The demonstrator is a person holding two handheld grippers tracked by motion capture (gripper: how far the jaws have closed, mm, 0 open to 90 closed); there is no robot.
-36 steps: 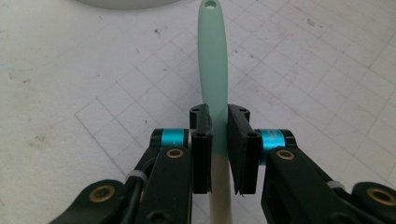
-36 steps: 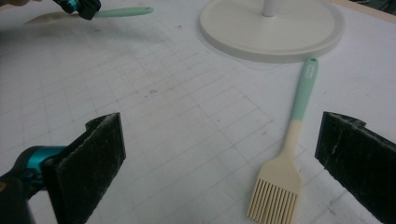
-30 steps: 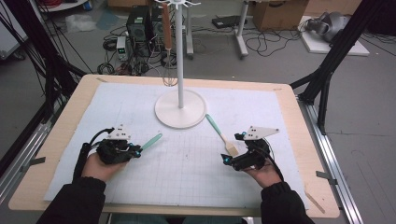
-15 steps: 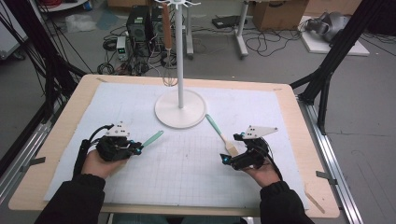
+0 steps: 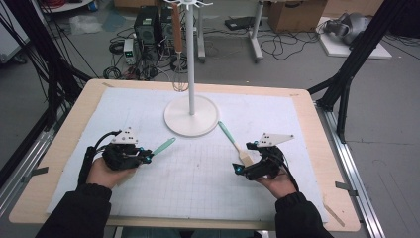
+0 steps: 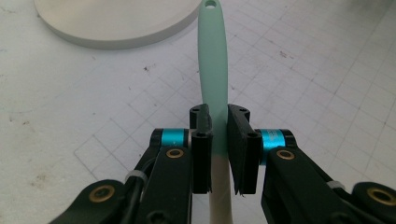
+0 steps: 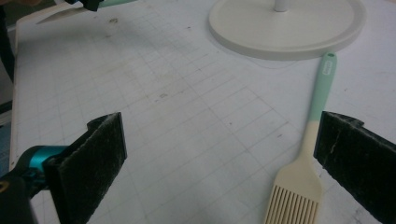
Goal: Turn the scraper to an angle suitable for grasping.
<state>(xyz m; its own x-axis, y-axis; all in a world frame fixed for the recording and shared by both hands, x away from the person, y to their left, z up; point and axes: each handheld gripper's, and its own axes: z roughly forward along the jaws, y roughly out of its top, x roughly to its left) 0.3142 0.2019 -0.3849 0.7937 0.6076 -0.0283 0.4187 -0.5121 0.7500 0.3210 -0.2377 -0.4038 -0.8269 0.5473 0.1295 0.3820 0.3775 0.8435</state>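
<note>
Left tool (image 6: 219,140) clenched on mint-handled utensil (image 6: 213,70); light, stiff, smooth handle, best gripped mid-shaft. Right tool (image 7: 219,154) released beside slotted spatula (image 7: 299,186).

You work at a pale wooden surface (image 5: 59,148) covered by a white gridded mat (image 5: 198,173). Beyond its far edge lies a grey floor (image 5: 297,69) strewn with black cables (image 5: 277,47). A dark computer tower (image 5: 146,25) stands back there to the left, with a small white box (image 5: 130,48) beside it. At the far right you see a cardboard box (image 5: 292,15) and a white board (image 5: 354,47) lying on the floor. Black frame struts (image 5: 354,59) slant down on both sides — metal rails (image 5: 354,173) run along the surface's flanks. The light is even and soft.
</note>
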